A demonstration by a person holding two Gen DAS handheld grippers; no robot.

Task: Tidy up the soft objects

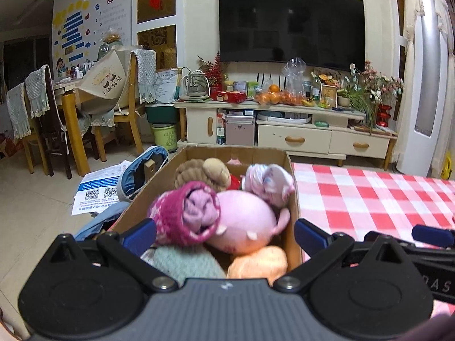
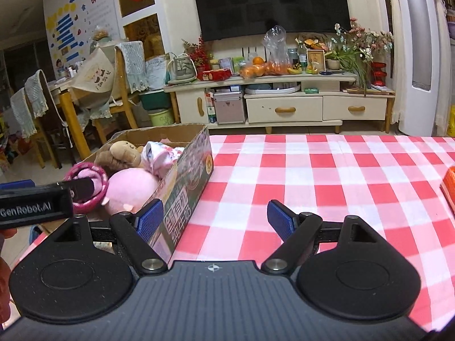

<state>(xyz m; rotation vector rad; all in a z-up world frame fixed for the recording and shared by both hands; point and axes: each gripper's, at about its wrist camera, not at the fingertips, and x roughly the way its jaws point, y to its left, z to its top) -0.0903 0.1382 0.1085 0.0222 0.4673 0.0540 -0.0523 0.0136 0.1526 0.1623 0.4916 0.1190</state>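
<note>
An open cardboard box [image 1: 236, 152] holds several soft items: a magenta knitted roll [image 1: 187, 213], a pink plush [image 1: 244, 218], a brown plush [image 1: 204, 173], a pale pink cloth bundle [image 1: 268, 182], a mint knit [image 1: 184, 261] and a peach piece [image 1: 258, 261]. My left gripper [image 1: 224, 237] hangs open over the box's near end, its fingers wide on either side of the magenta roll without clamping it. My right gripper [image 2: 215, 220] is open and empty over the red-checked tablecloth [image 2: 312, 170], just right of the box wall [image 2: 187, 182].
An orange object [image 2: 449, 187] pokes in at the table's right edge. Beyond the table stand a TV cabinet [image 2: 284, 108] and dining chairs [image 1: 42, 119]. Papers [image 1: 96, 190] and a blue bag [image 1: 142, 170] lie on the floor left of the box.
</note>
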